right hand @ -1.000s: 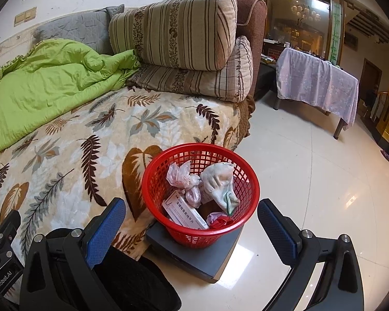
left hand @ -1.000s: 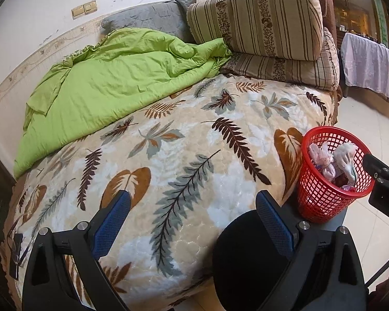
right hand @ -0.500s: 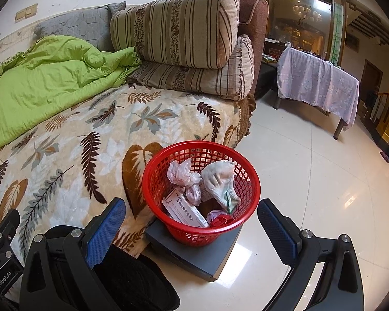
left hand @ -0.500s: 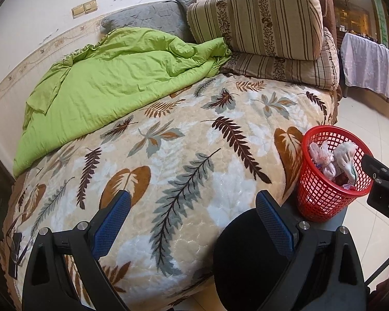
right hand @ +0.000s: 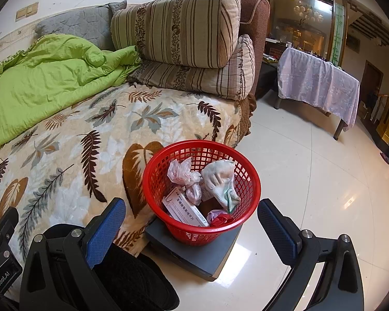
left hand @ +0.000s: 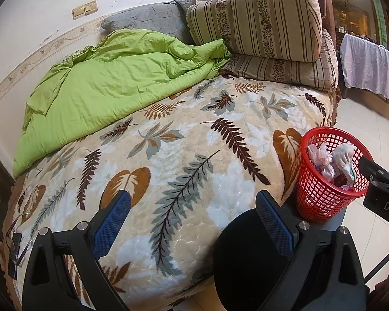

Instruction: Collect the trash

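Bedroom setting: white wall at the far side, glossy pale tile floor (right hand: 311, 186) on the right.

Bed: leaf-print blanket (left hand: 184, 155) spread over the whole top; crumpled lime-green quilt (left hand: 111, 83) heaped at the far left against the wall; grey quilted pillow (left hand: 147, 19) behind the quilt; two striped cushions (right hand: 179, 28) stacked at the far right end, the upper resting on the lower.

Red mesh basket (right hand: 202, 191): upright on a flat dark grey slab (right hand: 210, 254) on the floor, just beside the near right corner of the bed. Contents, all inside the rim: white cotton glove (right hand: 220, 178) with green cuff, knotted pink-white plastic bag (right hand: 184, 173), white printed carton (right hand: 186, 210), small red scrap at the near wall.

Table under lilac cloth (right hand: 316, 83): far right, well apart from the basket.

Left gripper (left hand: 194, 223): blue pads spread wide, nothing between them, above the near edge of the bed.

Right gripper (right hand: 192, 225): pads spread wide, empty, basket framed between them.
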`<action>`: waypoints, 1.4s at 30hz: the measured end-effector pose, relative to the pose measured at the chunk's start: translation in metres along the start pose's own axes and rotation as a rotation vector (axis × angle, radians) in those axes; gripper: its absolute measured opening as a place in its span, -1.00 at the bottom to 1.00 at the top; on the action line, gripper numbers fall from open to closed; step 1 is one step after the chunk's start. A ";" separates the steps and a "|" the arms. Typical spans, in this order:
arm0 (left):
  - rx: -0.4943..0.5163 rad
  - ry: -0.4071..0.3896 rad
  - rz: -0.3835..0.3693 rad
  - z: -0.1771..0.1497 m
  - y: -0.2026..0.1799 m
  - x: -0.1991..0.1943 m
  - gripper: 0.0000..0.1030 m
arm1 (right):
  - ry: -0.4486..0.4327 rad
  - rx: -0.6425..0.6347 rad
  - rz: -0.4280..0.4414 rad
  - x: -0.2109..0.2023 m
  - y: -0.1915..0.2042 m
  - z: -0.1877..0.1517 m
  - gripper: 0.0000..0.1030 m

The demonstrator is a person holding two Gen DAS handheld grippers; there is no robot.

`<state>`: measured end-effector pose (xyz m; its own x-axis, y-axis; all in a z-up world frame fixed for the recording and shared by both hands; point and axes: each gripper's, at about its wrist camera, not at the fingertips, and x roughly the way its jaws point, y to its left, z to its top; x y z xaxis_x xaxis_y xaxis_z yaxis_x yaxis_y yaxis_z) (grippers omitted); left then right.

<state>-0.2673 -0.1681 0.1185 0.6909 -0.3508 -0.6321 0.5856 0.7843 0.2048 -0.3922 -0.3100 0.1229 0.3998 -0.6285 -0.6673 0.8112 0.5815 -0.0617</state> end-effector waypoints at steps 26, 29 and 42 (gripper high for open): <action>-0.004 0.002 -0.001 -0.001 0.002 0.000 0.87 | 0.001 -0.006 0.002 0.001 0.000 -0.002 0.99; -0.005 0.001 0.001 -0.001 0.002 0.000 0.87 | 0.002 -0.006 0.002 0.001 0.001 -0.001 0.99; -0.012 0.005 -0.005 -0.001 0.003 0.000 0.87 | -0.003 -0.010 0.006 0.002 0.003 -0.001 0.99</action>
<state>-0.2656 -0.1652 0.1187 0.6856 -0.3527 -0.6369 0.5843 0.7883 0.1925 -0.3895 -0.3091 0.1210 0.4061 -0.6260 -0.6658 0.8044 0.5906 -0.0647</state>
